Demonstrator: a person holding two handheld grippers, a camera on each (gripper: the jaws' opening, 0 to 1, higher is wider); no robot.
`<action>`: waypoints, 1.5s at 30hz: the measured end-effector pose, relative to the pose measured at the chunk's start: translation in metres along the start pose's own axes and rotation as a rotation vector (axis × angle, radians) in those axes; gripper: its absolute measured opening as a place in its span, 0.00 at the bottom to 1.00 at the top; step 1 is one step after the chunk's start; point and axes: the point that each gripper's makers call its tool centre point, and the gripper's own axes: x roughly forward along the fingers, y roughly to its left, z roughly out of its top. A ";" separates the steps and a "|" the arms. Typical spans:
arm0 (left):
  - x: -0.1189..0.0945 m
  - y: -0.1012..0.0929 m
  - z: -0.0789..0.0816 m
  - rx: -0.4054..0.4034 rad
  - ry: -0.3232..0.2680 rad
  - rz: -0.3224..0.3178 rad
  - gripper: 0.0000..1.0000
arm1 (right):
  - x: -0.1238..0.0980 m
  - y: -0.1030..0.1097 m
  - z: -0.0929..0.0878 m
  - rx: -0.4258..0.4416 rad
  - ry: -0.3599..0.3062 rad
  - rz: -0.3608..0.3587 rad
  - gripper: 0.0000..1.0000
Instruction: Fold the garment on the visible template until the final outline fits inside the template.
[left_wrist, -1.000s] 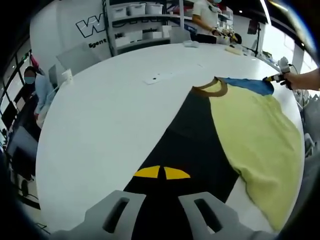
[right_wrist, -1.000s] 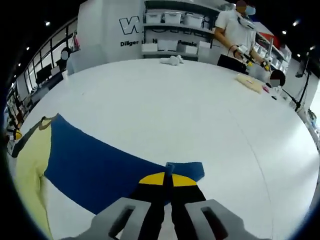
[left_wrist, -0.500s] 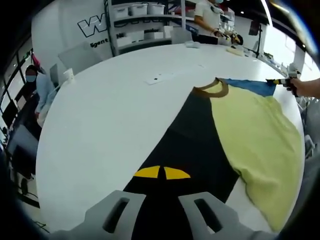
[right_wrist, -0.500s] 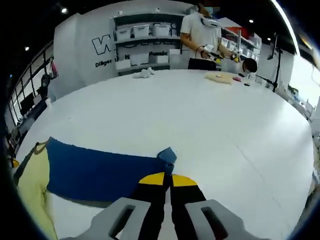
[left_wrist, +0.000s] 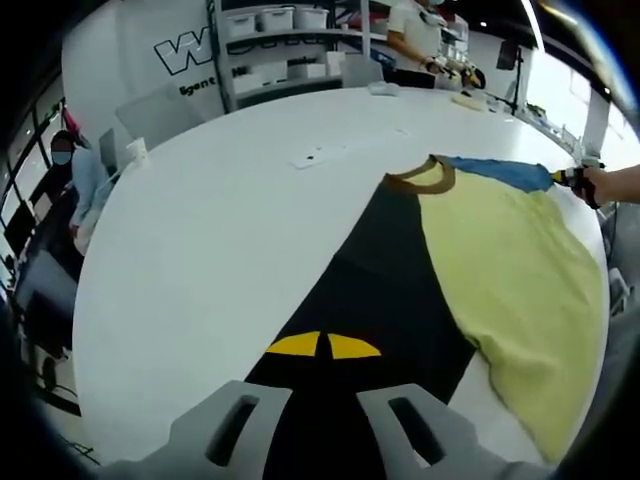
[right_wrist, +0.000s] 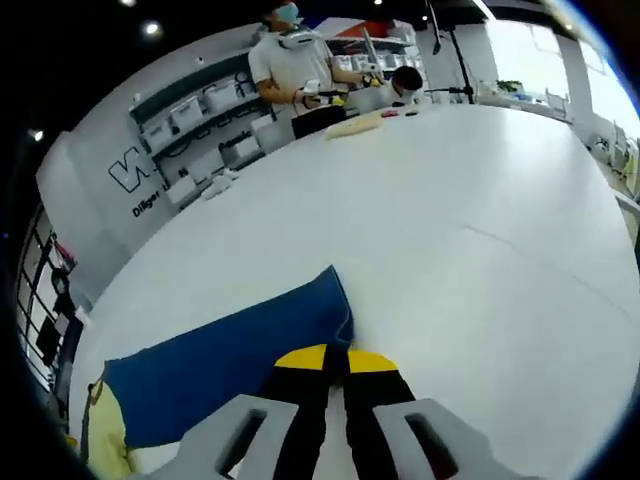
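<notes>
A yellow-green shirt body (left_wrist: 510, 290) with a brown collar (left_wrist: 422, 178) lies flat on the white table (left_wrist: 220, 230). Its black sleeve (left_wrist: 385, 270) runs toward me, and my left gripper (left_wrist: 325, 346) is shut on the sleeve's end, yellow pads together. The blue sleeve (left_wrist: 500, 170) stretches to the far right, where a hand (left_wrist: 612, 184) holds my right gripper (left_wrist: 572, 178). In the right gripper view the right gripper (right_wrist: 335, 356) is shut on the cuff of the blue sleeve (right_wrist: 220, 365), with the collar (right_wrist: 92, 398) and the yellow-green body (right_wrist: 105, 452) at lower left.
A small paper slip (left_wrist: 315, 155) and a white cup (left_wrist: 134, 150) sit on the far table. A person (right_wrist: 295, 65) stands at the table's far edge beside a tan cloth (right_wrist: 348, 125). Shelves with bins (left_wrist: 270, 40) line the back wall.
The right gripper has carried the blue cuff a little outward, drawing the sleeve straighter, and its view has rolled. The left gripper and the black sleeve have stayed put.
</notes>
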 end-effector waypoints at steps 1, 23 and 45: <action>0.000 0.000 -0.001 -0.002 0.003 0.000 0.03 | -0.002 0.002 0.000 -0.007 0.005 0.000 0.01; -0.021 0.026 -0.025 -0.100 0.000 0.072 0.07 | 0.026 0.045 0.032 -0.411 -0.011 0.110 0.03; -0.061 0.066 -0.105 -0.316 0.067 0.234 0.24 | 0.034 0.034 0.008 -0.587 0.043 0.102 0.07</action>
